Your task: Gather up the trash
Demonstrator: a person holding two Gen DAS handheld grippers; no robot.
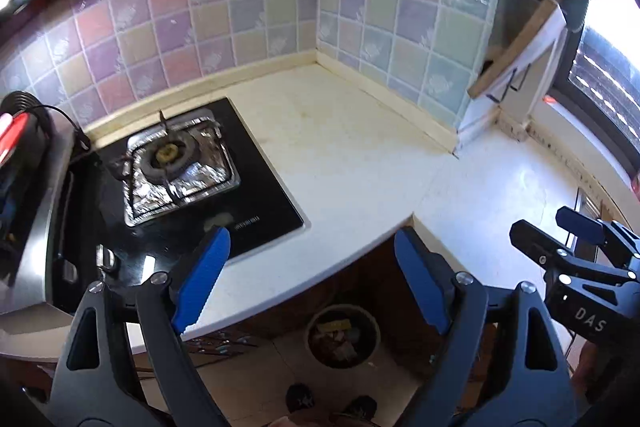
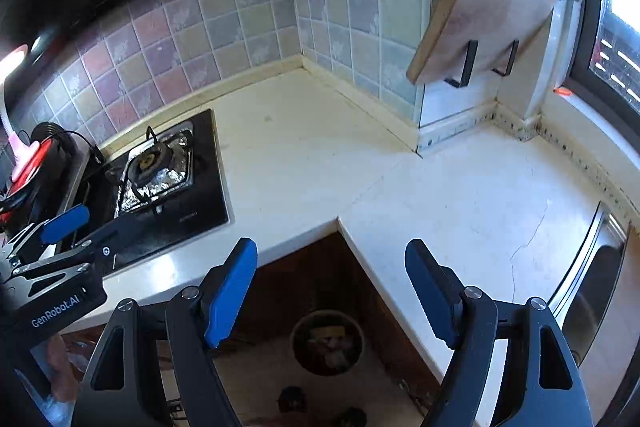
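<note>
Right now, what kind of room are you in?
A home kitchen, most likely. There is a gas stove set into a pale countertop, tiled walls behind, and a cutting board hanging by the window.

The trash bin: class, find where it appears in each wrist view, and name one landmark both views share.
Left wrist: trash bin at bottom centre, on the floor below the counter's inner corner.
Right wrist: trash bin at bottom centre, between the fingers.
Shared landmark: the foil-lined stove burner.
</note>
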